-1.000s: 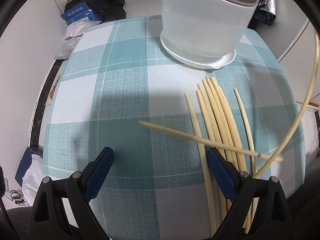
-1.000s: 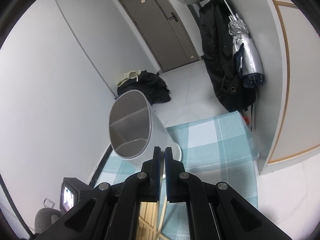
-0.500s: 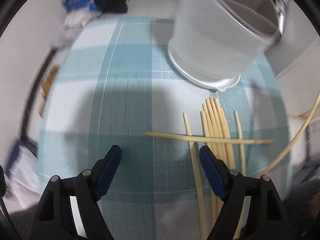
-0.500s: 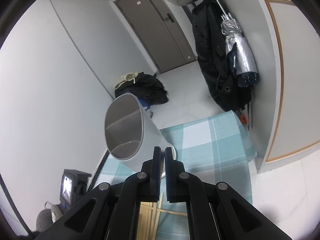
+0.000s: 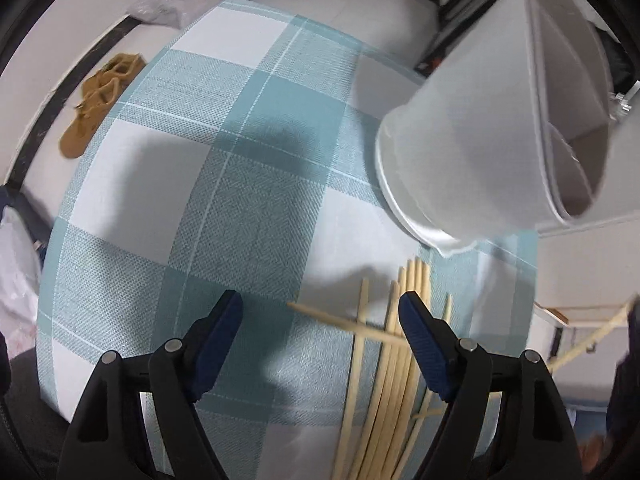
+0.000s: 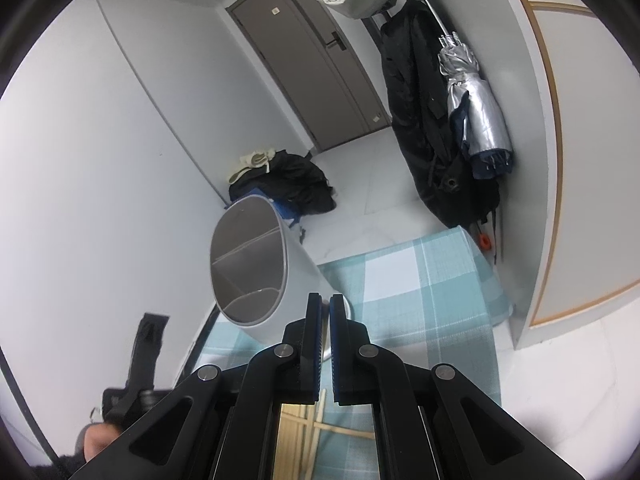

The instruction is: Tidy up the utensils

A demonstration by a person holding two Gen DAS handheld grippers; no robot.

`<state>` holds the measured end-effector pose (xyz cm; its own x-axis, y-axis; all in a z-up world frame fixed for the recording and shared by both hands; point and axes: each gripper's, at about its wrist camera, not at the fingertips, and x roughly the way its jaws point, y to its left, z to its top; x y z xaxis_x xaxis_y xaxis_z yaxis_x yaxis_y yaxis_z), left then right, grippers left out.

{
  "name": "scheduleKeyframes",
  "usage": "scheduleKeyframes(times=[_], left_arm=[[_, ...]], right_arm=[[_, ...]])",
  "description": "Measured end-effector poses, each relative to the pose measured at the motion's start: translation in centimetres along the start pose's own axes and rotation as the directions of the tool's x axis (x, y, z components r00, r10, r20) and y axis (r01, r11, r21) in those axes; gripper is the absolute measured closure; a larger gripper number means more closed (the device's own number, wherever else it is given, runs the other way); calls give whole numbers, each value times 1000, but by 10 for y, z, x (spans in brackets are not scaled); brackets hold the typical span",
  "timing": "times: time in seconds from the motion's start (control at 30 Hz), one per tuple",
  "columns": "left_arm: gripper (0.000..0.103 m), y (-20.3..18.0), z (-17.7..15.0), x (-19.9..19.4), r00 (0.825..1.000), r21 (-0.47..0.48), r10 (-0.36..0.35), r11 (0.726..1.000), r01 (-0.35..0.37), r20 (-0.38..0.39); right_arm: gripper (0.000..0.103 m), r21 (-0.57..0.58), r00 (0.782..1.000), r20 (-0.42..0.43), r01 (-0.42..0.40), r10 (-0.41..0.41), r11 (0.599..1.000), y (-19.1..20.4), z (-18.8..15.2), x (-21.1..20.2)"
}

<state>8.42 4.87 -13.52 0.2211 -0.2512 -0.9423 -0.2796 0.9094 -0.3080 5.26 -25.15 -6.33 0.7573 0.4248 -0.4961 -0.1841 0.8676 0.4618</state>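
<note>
1. You are in the picking-up step: your left gripper (image 5: 320, 314) hangs over the checked tablecloth (image 5: 224, 184) with its jaws apart and nothing between the pads. They have just closed in a little, but they grip nothing yet.
2. The chopsticks (image 5: 394, 344) lie in a loose bundle on the cloth, running away from you toward the white divided holder (image 5: 472, 128). One loose chopstick (image 5: 340, 320) lies crosswise over the bundle, its free end reaching into the gap between your left jaws.
3. Your right gripper (image 6: 325, 308) is clenched, pads pressed nearly together. A pale stick (image 6: 321, 397) shows low between its arms, so it seems to pinch a single chopstick, though the contact itself is hidden.
4. The holder stands upright on the cloth just beyond the tips of the bundle, and its compartments look empty from the right wrist view.
5. Next, I judge, you need to bring the left jaws squarely across the crosswise chopstick, lower them to the cloth and close.
6. Take care that the pad nearest the bundle does not catch the sticks beneath.
</note>
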Motion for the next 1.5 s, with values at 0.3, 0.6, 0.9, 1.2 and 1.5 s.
scheduleKeyframes(times=[0.3,0.6,0.9,1.2,1.5], left_arm=[[46,-8,6,5,983,-142,164,975,-173,-77],[51,-1,6,8,983,-243,134,956,-162,-127],[66,7,4,12,974,-338,170,917,-213,-152],[89,-4,5,14,963,-362,223,894,-263,-150],[101,-2,4,16,976,-394,175,894,-213,-130]], right_arm=[[100,11,1000,8,6,-6,1000,-2,4,-4],[100,13,1000,7,7,-7,1000,-2,5,-5],[100,-3,1000,21,-14,14,1000,3,6,-12],[100,12,1000,21,-23,23,1000,0,7,-14],[98,37,999,-38,-24,25,999,-6,4,-4]])
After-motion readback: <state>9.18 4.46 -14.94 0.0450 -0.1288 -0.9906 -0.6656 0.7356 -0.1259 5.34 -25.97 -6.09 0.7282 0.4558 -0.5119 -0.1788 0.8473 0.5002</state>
